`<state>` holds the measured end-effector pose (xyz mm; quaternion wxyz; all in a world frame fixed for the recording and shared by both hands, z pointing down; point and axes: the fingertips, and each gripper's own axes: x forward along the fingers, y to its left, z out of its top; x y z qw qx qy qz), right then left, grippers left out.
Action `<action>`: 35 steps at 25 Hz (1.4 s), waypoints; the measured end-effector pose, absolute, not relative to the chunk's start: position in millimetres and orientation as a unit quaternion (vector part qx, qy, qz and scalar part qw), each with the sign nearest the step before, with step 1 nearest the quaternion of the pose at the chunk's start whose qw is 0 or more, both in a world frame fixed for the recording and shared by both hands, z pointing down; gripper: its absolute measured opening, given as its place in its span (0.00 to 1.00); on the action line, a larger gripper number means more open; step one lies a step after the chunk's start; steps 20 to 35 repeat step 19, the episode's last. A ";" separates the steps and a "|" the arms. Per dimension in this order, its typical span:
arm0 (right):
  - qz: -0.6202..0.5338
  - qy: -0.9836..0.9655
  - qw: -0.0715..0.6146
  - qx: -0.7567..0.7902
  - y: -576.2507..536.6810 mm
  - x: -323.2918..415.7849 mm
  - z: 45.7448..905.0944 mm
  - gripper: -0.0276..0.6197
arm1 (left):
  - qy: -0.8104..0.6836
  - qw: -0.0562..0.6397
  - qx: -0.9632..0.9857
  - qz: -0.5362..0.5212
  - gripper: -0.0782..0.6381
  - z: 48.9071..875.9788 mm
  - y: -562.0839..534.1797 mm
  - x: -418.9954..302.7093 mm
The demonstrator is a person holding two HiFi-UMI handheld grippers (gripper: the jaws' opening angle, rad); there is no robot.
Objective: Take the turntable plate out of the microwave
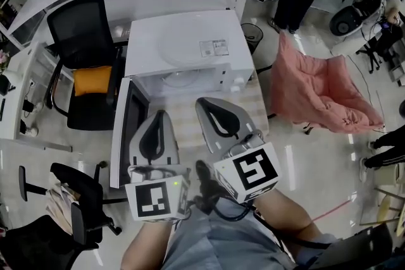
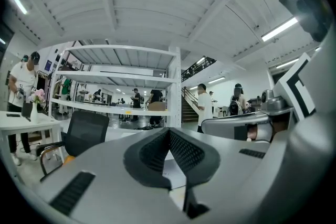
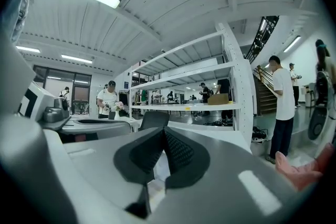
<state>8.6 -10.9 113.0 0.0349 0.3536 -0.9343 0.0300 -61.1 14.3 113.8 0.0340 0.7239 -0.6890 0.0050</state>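
The white microwave (image 1: 190,41) stands toward the far edge of the bench (image 1: 185,126). Its door (image 1: 130,129) is swung wide to the left, so the cavity (image 1: 209,82) faces the person. Where the plate lies cannot be settled. A faint round outline (image 1: 188,47) shows flat near the middle of the microwave's top, and a second pale round shape (image 1: 182,79) shows on the cavity floor. Either could be the glass plate, and the lower one could as well be a roller ring. So the scene fits two stages: the plate in the cavity with the reach to come, or the plate set on top with the job done. Both tools hang over the bench's near part in front of the opening and point level toward it. The left gripper (image 1: 160,116) has its jaws pressed together with nothing between them. The right gripper (image 1: 204,102) is the same, its pads meeting on air. In my judgement, any grip on the plate calls for the jaws to spread first. It then calls for a firm pinch on the rim, since glass is slick.
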 end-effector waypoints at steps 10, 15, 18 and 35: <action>0.026 -0.934 0.032 0.356 -9.9 5.0 108.1 0.04 | -0.685 0.036 0.727 0.000 0.12 111.3 11.4 -65.1; 0.024 -0.934 0.031 0.356 -8.7 1.8 108.0 0.04 | -0.685 0.038 0.727 -0.002 0.12 112.3 11.9 -69.2; 0.023 -0.933 0.032 0.357 -6.4 -0.8 107.6 0.04 | -0.685 0.038 0.727 -0.003 0.12 112.6 13.9 -71.6; 0.023 -0.933 0.032 0.357 -5.5 -1.6 107.4 0.04 | -0.685 0.038 0.728 -0.003 0.12 112.6 14.7 -72.3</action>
